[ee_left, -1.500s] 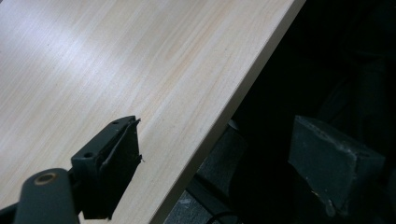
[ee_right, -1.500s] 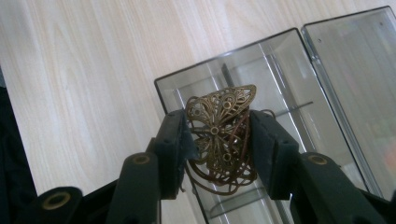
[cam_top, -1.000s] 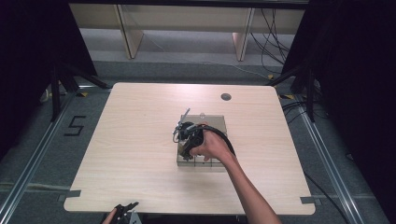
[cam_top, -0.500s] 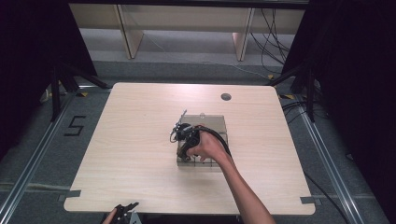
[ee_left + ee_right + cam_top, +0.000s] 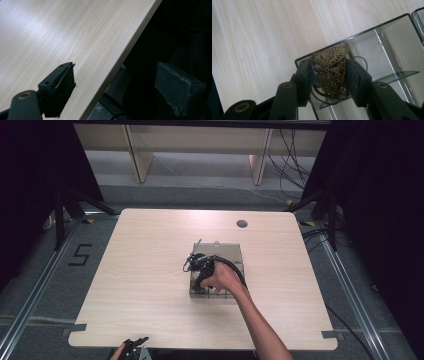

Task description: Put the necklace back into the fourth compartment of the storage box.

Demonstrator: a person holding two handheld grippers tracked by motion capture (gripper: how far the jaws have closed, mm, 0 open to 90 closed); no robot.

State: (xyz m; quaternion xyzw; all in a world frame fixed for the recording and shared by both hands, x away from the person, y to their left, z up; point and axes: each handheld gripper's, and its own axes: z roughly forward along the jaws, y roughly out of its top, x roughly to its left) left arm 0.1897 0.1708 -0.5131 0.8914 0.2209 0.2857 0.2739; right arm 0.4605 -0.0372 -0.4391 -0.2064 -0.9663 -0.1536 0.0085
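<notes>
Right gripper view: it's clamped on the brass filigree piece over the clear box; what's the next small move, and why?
Probably lift straight up a little. The right gripper pinches the filigree piece, whose wire loops hang inside the clear box corner; raising first should clear the wall.

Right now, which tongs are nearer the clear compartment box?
Right. The right tongs grip a brass filigree ornament over the clear compartment box; the left tongs sit at the table's near edge.

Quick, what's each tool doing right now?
Left tool: open, holding nothing.
Right tool: closed on the brass filigree ornament, over the clear box.
</notes>
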